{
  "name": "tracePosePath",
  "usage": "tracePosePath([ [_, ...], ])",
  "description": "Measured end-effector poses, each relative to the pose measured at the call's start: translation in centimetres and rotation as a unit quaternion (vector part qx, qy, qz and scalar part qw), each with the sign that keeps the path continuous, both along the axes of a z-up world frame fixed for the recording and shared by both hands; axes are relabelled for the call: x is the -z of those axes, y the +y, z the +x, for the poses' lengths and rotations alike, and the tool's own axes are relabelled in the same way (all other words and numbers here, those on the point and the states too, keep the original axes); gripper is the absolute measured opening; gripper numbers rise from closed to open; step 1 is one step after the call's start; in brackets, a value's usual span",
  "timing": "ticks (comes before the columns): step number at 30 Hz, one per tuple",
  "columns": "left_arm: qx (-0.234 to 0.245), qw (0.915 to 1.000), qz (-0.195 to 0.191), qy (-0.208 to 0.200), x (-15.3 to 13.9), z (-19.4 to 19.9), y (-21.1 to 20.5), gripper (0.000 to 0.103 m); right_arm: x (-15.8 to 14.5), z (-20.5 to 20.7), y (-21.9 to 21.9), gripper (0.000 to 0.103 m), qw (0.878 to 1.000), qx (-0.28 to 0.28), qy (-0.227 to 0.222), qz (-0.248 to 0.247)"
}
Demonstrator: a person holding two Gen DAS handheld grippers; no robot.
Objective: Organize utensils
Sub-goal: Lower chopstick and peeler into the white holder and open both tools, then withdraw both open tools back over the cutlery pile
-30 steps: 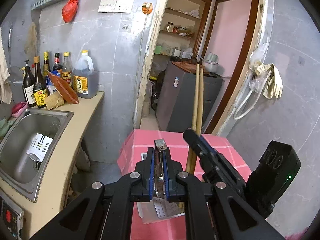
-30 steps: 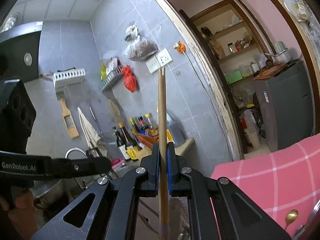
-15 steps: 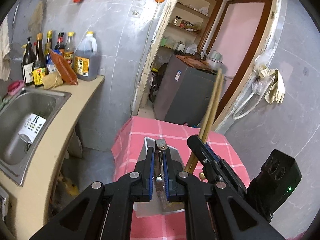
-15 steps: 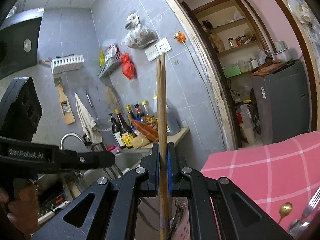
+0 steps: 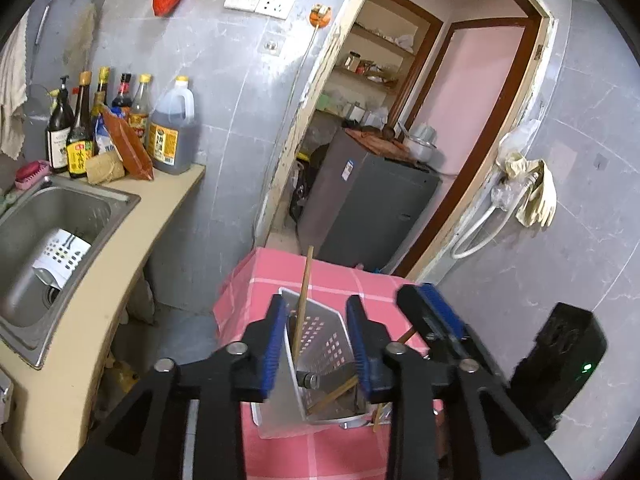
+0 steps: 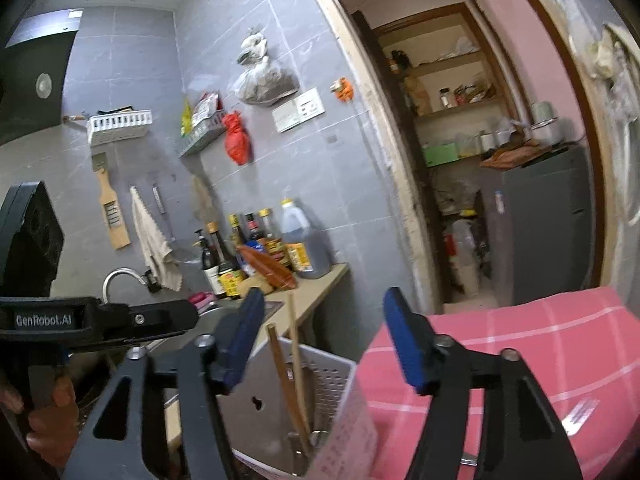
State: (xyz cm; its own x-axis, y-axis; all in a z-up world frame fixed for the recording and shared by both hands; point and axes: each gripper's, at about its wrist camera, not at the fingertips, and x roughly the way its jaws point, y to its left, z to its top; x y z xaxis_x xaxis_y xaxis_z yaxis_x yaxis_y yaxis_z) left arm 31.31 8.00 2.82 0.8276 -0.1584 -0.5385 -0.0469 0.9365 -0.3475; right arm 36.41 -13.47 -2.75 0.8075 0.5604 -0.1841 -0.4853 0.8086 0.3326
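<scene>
1. Two grippers hang over one white perforated utensil holder point(image 5: 320, 364), which stands on the pink checked tablecloth point(image 5: 352, 452); every place below is given relative to that holder.
2. The left gripper point(image 5: 320, 344) is directly above the holder, jaws spread wide and grasping nothing; its blue pads point(image 5: 276, 344) flank the holder's opening.
3. The right gripper point(image 6: 324, 344) is also released, jaws wide apart and empty, poised above the holder's near corner point(image 6: 320, 376).
4. The wooden chopsticks point(image 6: 290, 384) are inside the holder, free of both grippers: in the right wrist view two sticks lean side by side against its perforated wall, tips rising above the rim.
5. In the left wrist view one chopstick point(image 5: 302, 300) stands nearly upright out of the holder, while another point(image 5: 334, 394) lies slanted low across its inside.
6. A metal utensil handle point(image 5: 306, 380) also rests in the holder, at its bottom.
7. A fork point(image 6: 580, 412) lies on the cloth to the right of the holder, well apart from it.
8. The steel sink point(image 5: 48, 232) and a cluster of sauce bottles point(image 5: 120, 128) sit on the counter to the left of the holder.
</scene>
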Motion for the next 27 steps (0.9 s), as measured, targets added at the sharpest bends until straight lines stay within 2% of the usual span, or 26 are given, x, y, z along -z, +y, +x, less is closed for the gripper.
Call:
tracePosePath([
  [2,-0.004,0.9999,0.011,-0.007,-0.3,-0.3,-0.4,0.048,-0.8,-0.6,-1.1,0.074,1.0,0.021,-0.001,-0.01],
  [6,-0.013,0.9987,0.045,-0.02,-0.8,-1.0,-1.9,0.071,-2.1,-1.7,-3.3,0.09,0.998,0.061,-0.001,-0.026],
  [9,-0.019,0.9977,0.059,-0.028,-1.0,-1.4,-3.1,0.079,-2.8,-2.6,-5.1,0.101,0.995,0.095,0.004,-0.039],
  [14,-0.034,0.9945,0.084,-0.053,-1.0,-2.5,-5.8,0.09,-3.3,-4.4,-8.0,0.102,0.985,0.155,-0.005,-0.078],
  [19,-0.045,0.9902,0.109,-0.075,-0.6,-3.5,-8.9,0.096,-3.5,-6.0,-10.9,0.102,0.971,0.196,-0.016,-0.135],
  [23,-0.048,0.9849,0.142,-0.087,0.1,-4.2,-12.2,0.1,-2.7,-6.9,-13.1,0.102,0.962,0.21,-0.003,-0.175],
  [27,-0.041,0.9796,0.181,-0.076,1.6,-4.5,-15.3,0.101,-1.1,-7.5,-16.3,0.102,0.961,0.217,0.031,-0.17],
])
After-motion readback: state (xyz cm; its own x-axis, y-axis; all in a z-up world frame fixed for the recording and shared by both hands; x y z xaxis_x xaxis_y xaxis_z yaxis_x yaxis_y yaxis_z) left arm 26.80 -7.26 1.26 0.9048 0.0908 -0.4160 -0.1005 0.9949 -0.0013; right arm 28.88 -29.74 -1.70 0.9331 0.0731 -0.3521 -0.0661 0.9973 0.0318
